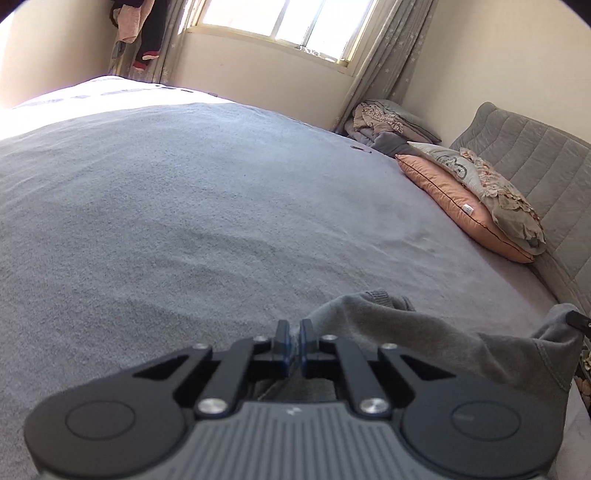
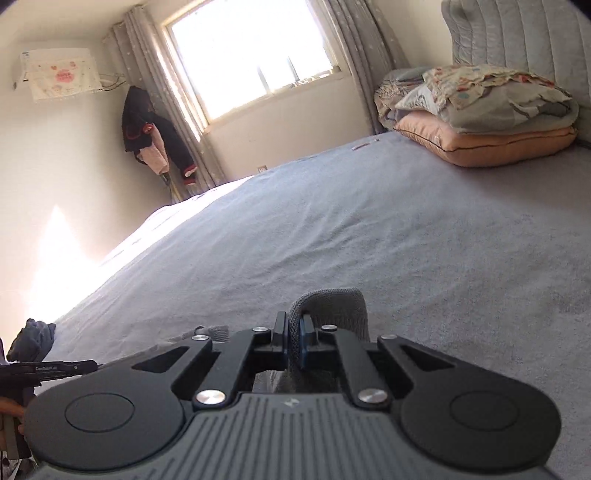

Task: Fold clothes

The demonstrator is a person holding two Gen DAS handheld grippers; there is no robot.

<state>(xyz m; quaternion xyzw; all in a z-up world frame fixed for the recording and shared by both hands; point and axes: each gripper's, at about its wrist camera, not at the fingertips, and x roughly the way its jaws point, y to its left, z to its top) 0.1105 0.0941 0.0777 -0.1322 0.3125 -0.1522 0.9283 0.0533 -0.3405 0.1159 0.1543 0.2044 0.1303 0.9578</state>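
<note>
Left gripper [image 1: 294,341] clenched on an edge of the grey sweatshirt [image 1: 424,332]; the cloth stretches toward 3 o'clock, lifted above the grey bedspread [image 1: 184,203]. Right gripper [image 2: 294,341] clamped on the sweatshirt's ribbed hem [image 2: 332,306], which loops over its fingertips. Orange pillow [image 2: 491,146] with patterned bedding on top lies at 1 o'clock against the padded headboard [image 2: 517,33].

Grey knit garment [image 1: 417,332], which I hold lifted and stretched above the bed, its ribbed edge [image 2: 325,306] pinched.
</note>
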